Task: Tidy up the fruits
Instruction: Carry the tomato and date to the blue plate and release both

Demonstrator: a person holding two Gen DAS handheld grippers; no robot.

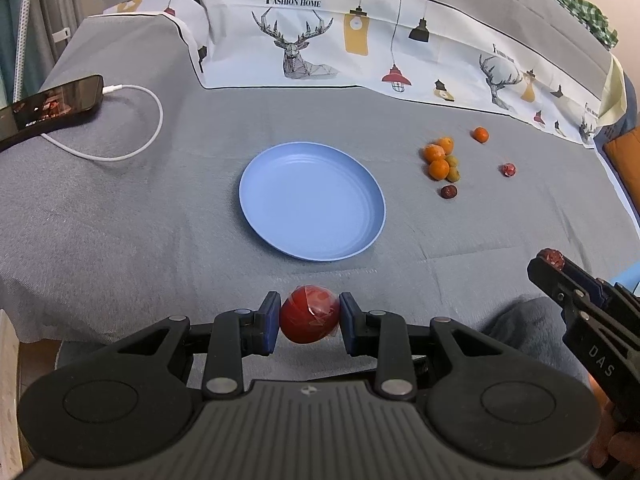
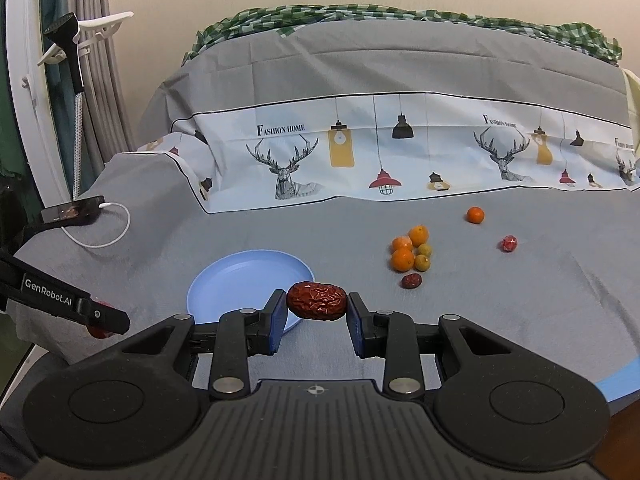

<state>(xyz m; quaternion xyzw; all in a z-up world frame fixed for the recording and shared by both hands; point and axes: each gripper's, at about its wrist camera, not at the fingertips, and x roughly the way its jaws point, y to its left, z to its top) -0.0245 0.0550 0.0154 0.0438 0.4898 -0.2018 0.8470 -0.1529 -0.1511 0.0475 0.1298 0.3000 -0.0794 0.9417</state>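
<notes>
Left gripper (image 1: 309,322): clamped on wrapped red fruit (image 1: 309,313), held at near edge of cloth.

Blue plate (image 1: 312,200): dead ahead of left gripper, bare, on grey cloth; left gripper judged nearer.

Right gripper (image 2: 316,312): clamped on dried red jujube (image 2: 316,301), long axis crosswise, pinched end to end. Plate lies ahead-left of it.

Loose pile of small oranges (image 1: 439,156) and green fruits: right of plate, well apart.

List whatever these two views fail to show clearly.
- Black phone screen: left wrist view, cut by the left edge, text too small.
- Wrapped red fruit in the left tongs: right wrist view, mostly hidden behind its finger.
- Wrinkled red date in the right tongs: left wrist view, only its tip shows.
</notes>
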